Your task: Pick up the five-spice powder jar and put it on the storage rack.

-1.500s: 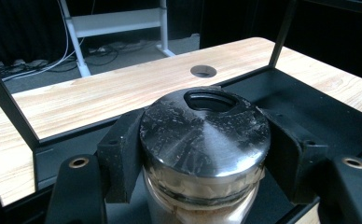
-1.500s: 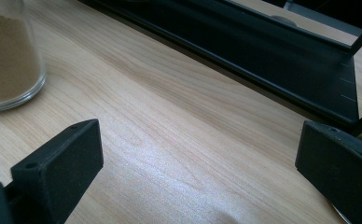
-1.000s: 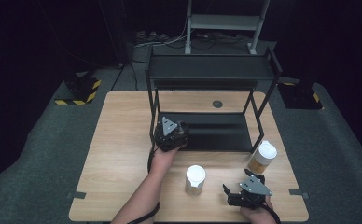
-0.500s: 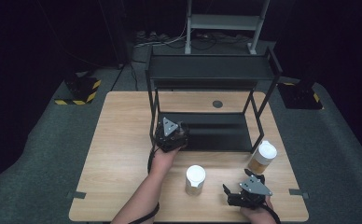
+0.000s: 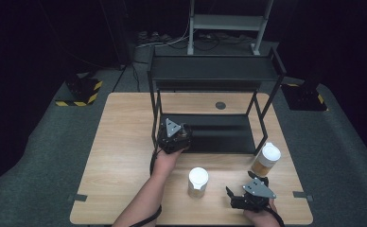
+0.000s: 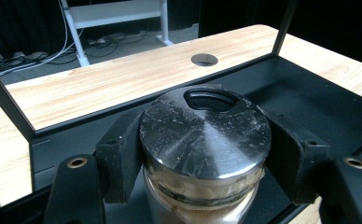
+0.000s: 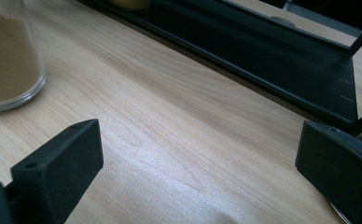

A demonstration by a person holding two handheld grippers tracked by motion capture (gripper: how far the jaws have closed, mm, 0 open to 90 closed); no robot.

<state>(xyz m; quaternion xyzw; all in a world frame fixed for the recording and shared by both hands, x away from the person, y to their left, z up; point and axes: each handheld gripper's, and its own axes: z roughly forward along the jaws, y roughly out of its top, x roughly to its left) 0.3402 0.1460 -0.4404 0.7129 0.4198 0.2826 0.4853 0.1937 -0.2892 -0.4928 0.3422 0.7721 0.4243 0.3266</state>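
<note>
The left gripper clasps a metal-lidded jar between its fingers. The right gripper is spread wide over bare surface.

Wooden table, black two-tier rack, two white-lidded jars, striped floor block

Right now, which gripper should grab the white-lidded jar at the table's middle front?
Right. The right gripper is open, empty and just beside the white-lidded jar. The left gripper is shut on a metal-lidded jar over the rack's lower shelf.
</note>
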